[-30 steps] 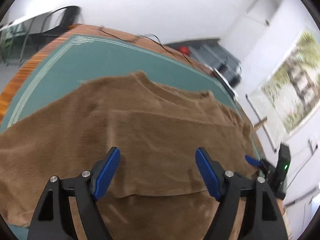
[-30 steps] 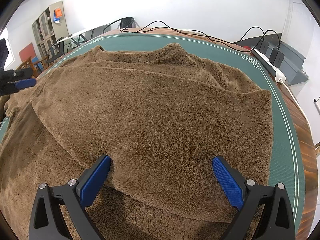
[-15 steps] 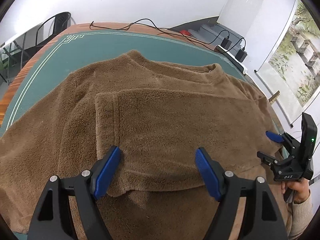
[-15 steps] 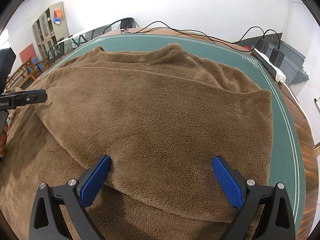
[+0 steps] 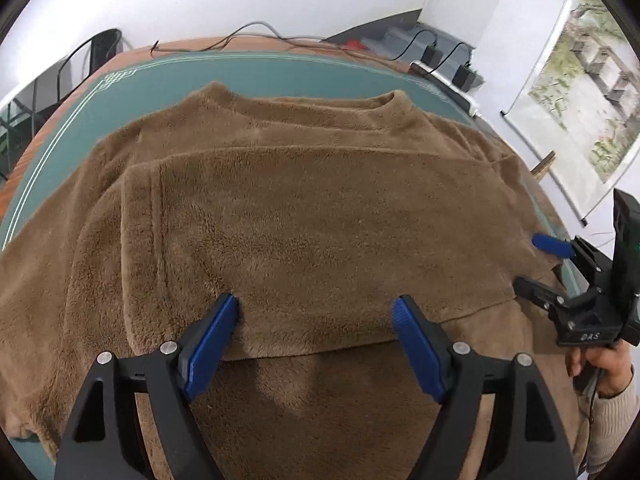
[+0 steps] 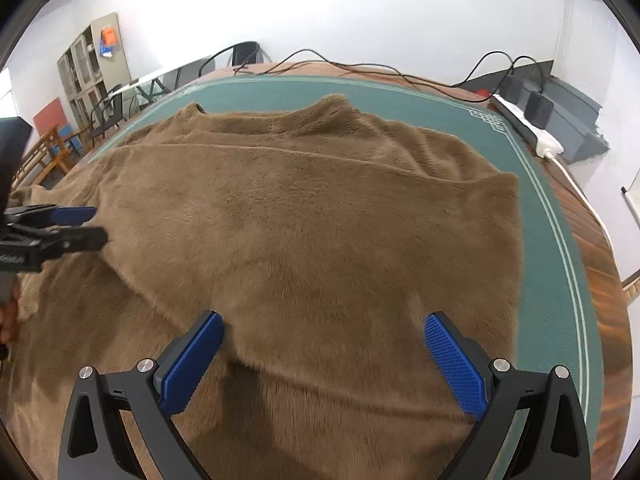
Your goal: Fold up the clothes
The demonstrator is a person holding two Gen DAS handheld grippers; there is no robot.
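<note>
Brown fleece sweater (image 5: pixel 312 216) lies flat on the green table mat (image 5: pixel 248 76), collar at the far side, lower part already folded up over the body — fold edge runs just ahead of both grippers. Judging by the pile: soft, thick, floppy, light, not slippery; it'll sag and drag if lifted at one point. Best to take it at the hem corners or side edge of the folded layer, pinching both layers together. Left gripper (image 5: pixel 316 316) — jaws wide apart, nothing between the pads, hovering over the fold edge. Right gripper (image 6: pixel 324 332) same: spread wide, empty, above the fleece near its right side.
</note>
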